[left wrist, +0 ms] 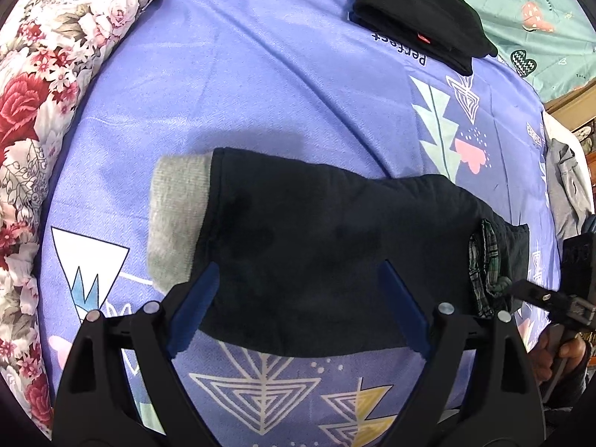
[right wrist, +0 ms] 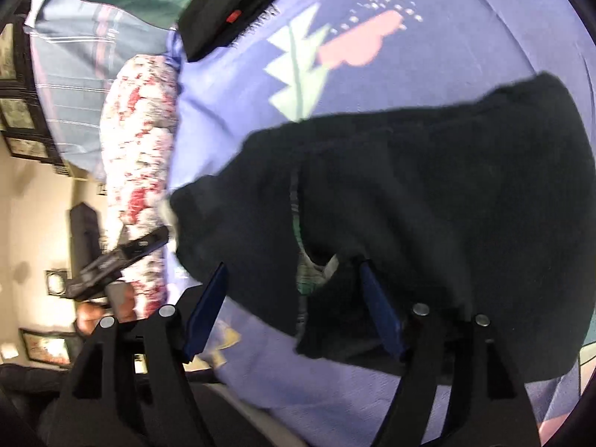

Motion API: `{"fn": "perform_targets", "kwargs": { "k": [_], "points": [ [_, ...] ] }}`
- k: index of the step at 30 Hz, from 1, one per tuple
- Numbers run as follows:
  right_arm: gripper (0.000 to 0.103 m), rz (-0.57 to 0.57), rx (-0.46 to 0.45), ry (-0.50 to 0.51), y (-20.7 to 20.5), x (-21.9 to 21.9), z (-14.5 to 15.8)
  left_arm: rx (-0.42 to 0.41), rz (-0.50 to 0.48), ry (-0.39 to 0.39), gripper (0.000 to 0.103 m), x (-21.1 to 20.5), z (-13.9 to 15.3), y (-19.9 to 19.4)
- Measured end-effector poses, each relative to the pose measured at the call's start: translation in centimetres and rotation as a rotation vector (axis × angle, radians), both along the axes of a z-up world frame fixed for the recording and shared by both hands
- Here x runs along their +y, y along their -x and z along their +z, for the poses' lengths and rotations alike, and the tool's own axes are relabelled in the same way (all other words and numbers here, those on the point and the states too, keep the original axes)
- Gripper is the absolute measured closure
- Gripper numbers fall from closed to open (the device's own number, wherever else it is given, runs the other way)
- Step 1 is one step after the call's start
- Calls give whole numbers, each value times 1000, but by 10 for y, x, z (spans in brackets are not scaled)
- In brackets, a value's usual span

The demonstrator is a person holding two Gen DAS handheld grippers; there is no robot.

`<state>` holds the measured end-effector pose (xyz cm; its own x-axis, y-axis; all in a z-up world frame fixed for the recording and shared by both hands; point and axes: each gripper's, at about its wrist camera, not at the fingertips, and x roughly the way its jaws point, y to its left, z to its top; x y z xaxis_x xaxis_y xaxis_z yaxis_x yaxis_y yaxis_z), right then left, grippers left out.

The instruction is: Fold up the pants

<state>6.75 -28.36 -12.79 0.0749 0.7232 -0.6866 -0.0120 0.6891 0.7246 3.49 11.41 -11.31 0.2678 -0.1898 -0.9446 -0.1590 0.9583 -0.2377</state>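
Pants: the black pants (left wrist: 316,246) lay folded into a soft, fleecy oblong, straight ahead of the left tongs and under their blue tips.
Cuff: a grey ribbed cuff (left wrist: 177,219) stuck out just beyond the left blade.
Lining: green plaid lining (left wrist: 484,268) showed at the end past the right blade.
Left tongs: the left gripper (left wrist: 298,298) stood wide, gripping nothing.
Right tongs: the right gripper (right wrist: 294,298) also gaped wide over the waist end; the view was blurred.
Bedsheet: a smooth lilac bedsheet (left wrist: 260,85) with triangle prints spread beneath.
Quilt: a puffy floral quilt (left wrist: 41,85) curved along to the left.
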Motion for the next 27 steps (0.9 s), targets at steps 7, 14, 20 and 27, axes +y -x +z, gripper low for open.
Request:
{"fn": "perform_targets", "kwargs": {
  "k": [7, 14, 20, 27],
  "points": [
    [84, -143, -67, 185, -27, -23, 1, 10, -4, 5, 14, -2, -3, -5],
    [88, -78, -69, 255, -28, -17, -6, 4, -31, -6, 14, -7, -1, -6],
    [88, -181, -143, 371, -27, -61, 18, 6, 37, 9, 13, 7, -5, -3],
    [84, -202, -133, 426, -26, -71, -3, 6, 16, -1, 13, -3, -2, -6]
  ]
}}
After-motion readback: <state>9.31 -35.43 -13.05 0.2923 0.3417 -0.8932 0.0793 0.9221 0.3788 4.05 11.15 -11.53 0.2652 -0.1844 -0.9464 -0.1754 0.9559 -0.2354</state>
